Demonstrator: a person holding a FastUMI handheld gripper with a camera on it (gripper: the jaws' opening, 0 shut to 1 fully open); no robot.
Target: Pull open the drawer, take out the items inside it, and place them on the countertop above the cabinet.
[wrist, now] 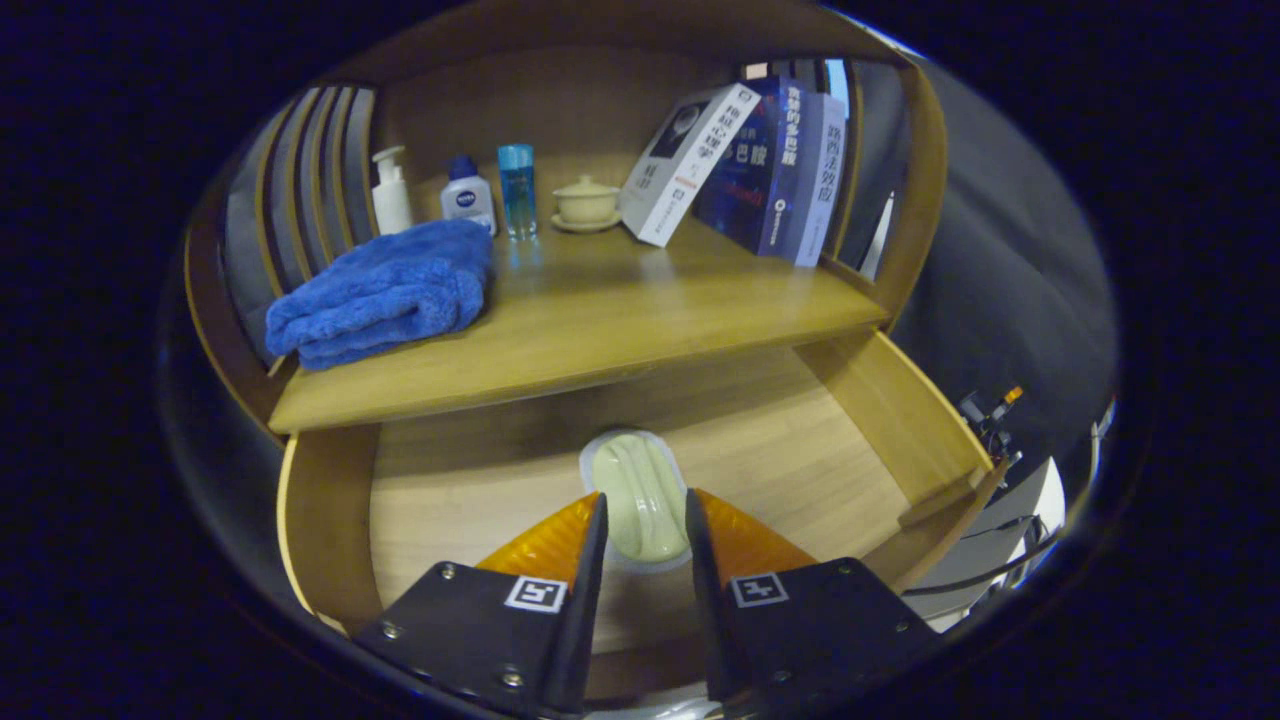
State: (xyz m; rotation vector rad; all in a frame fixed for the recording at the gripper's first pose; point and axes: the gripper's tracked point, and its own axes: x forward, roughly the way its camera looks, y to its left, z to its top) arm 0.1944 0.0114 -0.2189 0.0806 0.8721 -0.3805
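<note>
Your gripper [645, 505] hangs over the open drawer [800, 450], jaws apart either side of a pale green packet [640, 490] on its floor; contact is unclear. Beyond, the bench [600, 320] carries a blue towel [385, 290] far left, bottles [468, 195] and books [760, 165] behind.

The drawer [870, 400] stood open, its floor bare on both sides of the pale packet [640, 495] lying between the claw [645, 515] fingers. Above, the table [600, 330] offered free room between blue towel [385, 290] and leaning books [760, 170].
</note>
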